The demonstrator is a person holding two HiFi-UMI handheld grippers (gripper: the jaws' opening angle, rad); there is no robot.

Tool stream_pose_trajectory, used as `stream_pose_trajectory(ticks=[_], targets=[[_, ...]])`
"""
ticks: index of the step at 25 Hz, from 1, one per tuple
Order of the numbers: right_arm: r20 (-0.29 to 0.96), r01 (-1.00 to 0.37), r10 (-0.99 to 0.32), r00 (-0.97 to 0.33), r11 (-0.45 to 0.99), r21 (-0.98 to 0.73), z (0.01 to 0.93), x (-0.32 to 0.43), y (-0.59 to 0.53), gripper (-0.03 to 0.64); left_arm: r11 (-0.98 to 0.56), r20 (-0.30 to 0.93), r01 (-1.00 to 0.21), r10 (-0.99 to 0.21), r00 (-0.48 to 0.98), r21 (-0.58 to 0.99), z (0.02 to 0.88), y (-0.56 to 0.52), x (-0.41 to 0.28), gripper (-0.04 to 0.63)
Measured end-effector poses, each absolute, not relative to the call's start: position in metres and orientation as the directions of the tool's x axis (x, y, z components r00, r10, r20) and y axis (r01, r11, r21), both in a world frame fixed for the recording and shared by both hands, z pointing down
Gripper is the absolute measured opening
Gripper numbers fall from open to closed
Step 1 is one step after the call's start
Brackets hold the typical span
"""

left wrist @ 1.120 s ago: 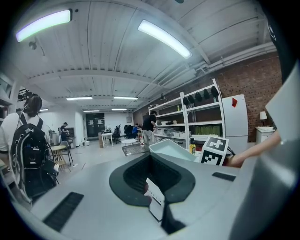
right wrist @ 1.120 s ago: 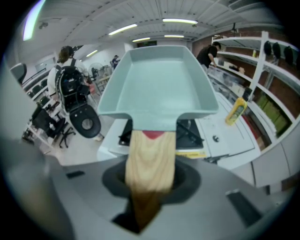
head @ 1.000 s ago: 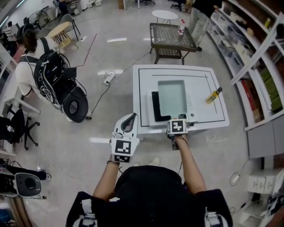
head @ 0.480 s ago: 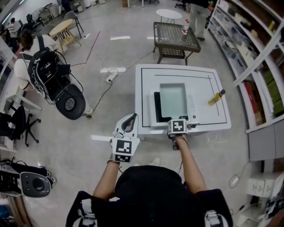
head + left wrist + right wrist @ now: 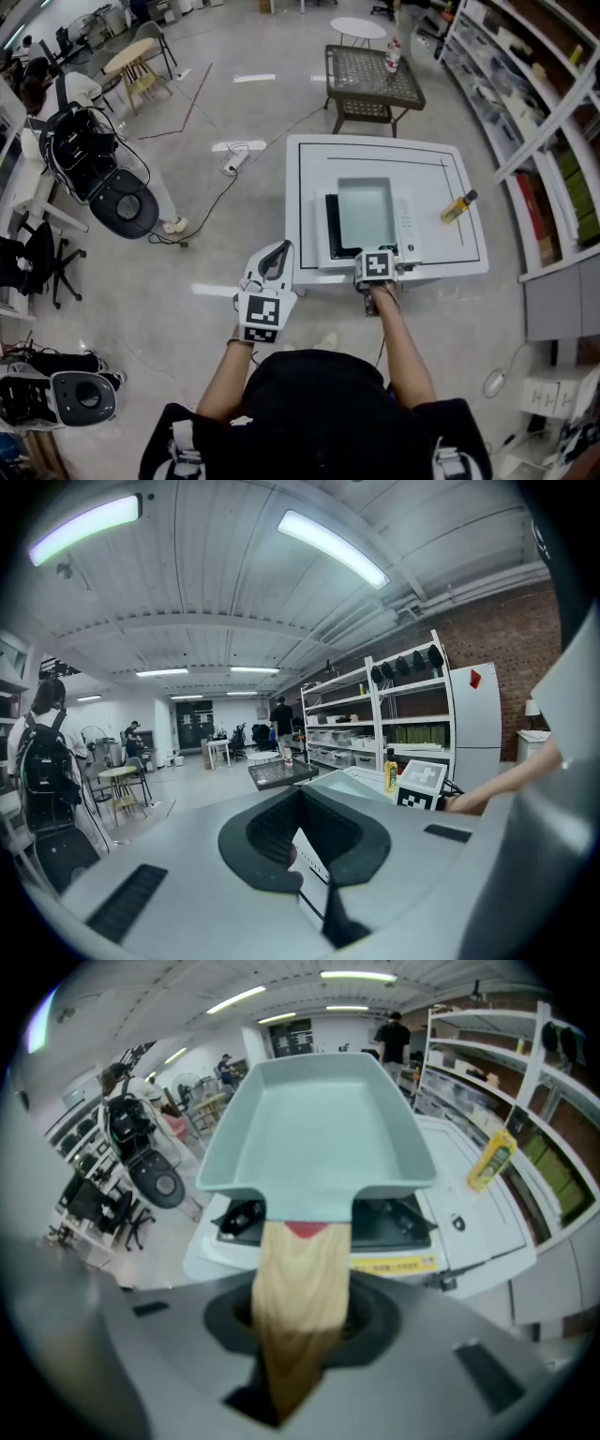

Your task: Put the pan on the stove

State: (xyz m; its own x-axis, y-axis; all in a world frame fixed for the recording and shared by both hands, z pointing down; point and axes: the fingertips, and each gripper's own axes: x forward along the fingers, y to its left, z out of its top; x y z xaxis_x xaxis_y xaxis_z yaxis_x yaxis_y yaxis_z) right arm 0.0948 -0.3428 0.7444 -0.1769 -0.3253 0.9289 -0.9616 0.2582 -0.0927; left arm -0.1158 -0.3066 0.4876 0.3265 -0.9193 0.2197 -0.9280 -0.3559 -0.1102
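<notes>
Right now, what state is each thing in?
pan, held by its handle over the stove
stove, partly covered by the pan
bottle, upright on the counter
right tongs, shut on the pan's handle
left tongs, shut, empty

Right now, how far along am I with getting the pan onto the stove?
Done: the right tongs grip the pale green rectangular pan by its wooden handle. In hand: the pan hangs over the black stove top on the white table; whether it touches is unclear. Left: set it flat and let go. The left tongs hold nothing.
</notes>
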Motion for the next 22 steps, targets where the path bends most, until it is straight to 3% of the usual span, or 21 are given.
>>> stream_pose_trajectory(ticks=[22], targets=[[0.937, -0.961, -0.269, -0.223, 0.222, -0.165, 0.74, 0.09, -0.339, 0.133, -0.362, 0.226, -0.927, -0.916, 0.333, -0.101, 0.493, -0.301, -0.111, 0.021]])
